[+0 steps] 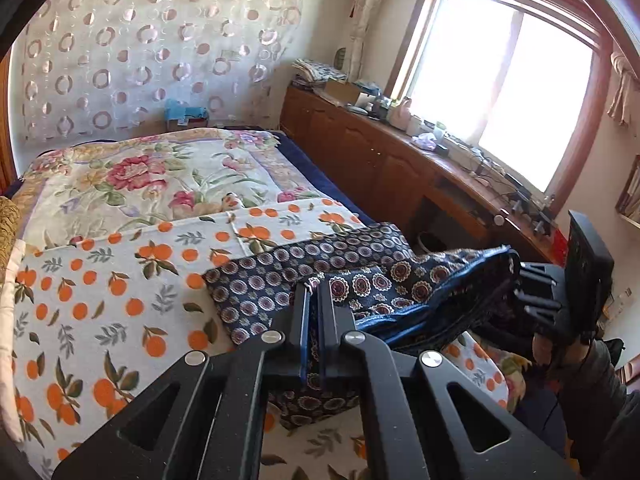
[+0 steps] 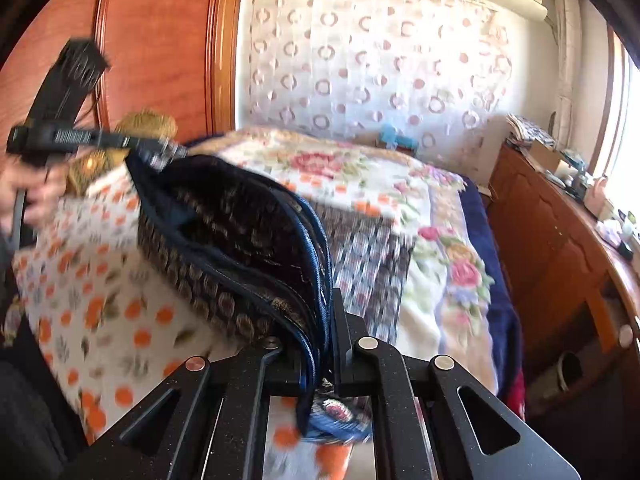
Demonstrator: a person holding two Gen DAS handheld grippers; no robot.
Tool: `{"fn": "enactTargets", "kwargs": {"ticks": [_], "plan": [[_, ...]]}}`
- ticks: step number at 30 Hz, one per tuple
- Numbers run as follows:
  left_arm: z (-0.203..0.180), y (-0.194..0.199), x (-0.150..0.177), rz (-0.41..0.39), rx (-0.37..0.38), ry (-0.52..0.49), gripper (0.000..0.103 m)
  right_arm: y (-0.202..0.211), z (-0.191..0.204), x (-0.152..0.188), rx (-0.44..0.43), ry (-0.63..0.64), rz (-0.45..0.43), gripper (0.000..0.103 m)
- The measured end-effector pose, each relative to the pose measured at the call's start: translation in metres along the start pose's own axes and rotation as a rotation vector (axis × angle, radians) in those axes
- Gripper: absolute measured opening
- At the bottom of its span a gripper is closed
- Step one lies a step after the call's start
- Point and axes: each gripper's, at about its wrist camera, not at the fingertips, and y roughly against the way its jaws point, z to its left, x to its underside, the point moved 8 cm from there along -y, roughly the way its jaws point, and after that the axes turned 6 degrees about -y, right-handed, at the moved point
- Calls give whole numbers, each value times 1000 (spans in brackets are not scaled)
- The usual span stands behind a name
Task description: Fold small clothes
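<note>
A dark navy garment [image 1: 360, 276] printed with round medallions hangs stretched above the orange-print bed cover [image 1: 100, 280]. My left gripper [image 1: 314, 300] is shut on one blue-trimmed edge of it. At the far right of the left wrist view my right gripper [image 1: 532, 292] grips the other end. In the right wrist view the garment [image 2: 240, 240] sags between the two grippers. My right gripper [image 2: 324, 304] is shut on the bunched blue hem. The left gripper [image 2: 160, 152] holds the far corner at upper left, with a person's hand [image 2: 24, 192] behind it. The lower part of the garment lies on the bed cover [image 2: 100, 320].
A floral blanket [image 1: 140, 176] covers the far half of the bed. A long wooden cabinet [image 1: 360, 152] with clutter on top runs under the window to the right of the bed. A wooden wardrobe [image 2: 160, 40] stands at the bed's left.
</note>
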Motion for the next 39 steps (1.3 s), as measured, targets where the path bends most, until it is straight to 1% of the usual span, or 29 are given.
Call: {"fn": "enactTargets", "kwargs": {"ticks": [2, 6, 9, 11, 12, 13, 14, 16, 17, 19, 21, 24, 25, 26, 27, 29, 31, 36, 39], "plan": [[8, -4, -5, 0, -11, 4, 4, -14, -6, -16, -3, -5, -11, 7], [23, -12, -12, 5, -28, 11, 4, -46, -13, -37, -24, -7, -20, 6], [33, -19, -15, 25, -38, 21, 4, -65, -14, -43, -38, -2, -11, 6], [38, -26, -16, 43, -40, 18, 8, -74, -17, -45, -49, -8, -5, 6], [39, -28, -17, 47, -40, 13, 22, -79, -17, -44, -50, -13, 0, 6], [42, -29, -18, 44, -49, 9, 44, -86, -21, -45, -49, -18, 9, 6], [44, -29, -20, 35, -59, 3, 51, -92, -23, -46, -46, -24, 20, 6], [47, -31, -22, 32, -73, -18, 74, -104, -29, -46, -33, -38, 47, 6], [48, -33, -22, 35, -67, -21, 78, -108, -30, -46, -30, -45, 59, 6], [48, -39, -20, 53, -57, -28, 79, -112, -34, -49, -20, -51, 68, 6], [48, -46, -15, 75, -64, -44, 79, -116, -32, -54, -17, -55, 68, 6], [48, -62, -4, 119, -76, -65, 79, -118, -35, -63, 18, -56, 67, 7], [48, -68, 0, 134, -75, -64, 79, -118, -37, -64, 23, -60, 69, 12], [49, -75, 6, 156, -75, -62, 79, -120, -39, -65, 36, -67, 72, 23], [50, -79, 9, 169, -75, -61, 79, -122, -40, -66, 58, -73, 72, 29], [55, -89, 19, 197, -78, -48, 79, -123, -44, -68, 86, -95, 74, 46], [58, -95, 24, 213, -80, -32, 79, -122, -47, -69, 108, -122, 70, 54], [65, -101, 31, 227, -86, -7, 79, -98, -57, -67, 146, -195, 56, 57], [66, -104, 34, 234, -86, -4, 79, -77, -59, -61, 136, -243, 38, 64]]}}
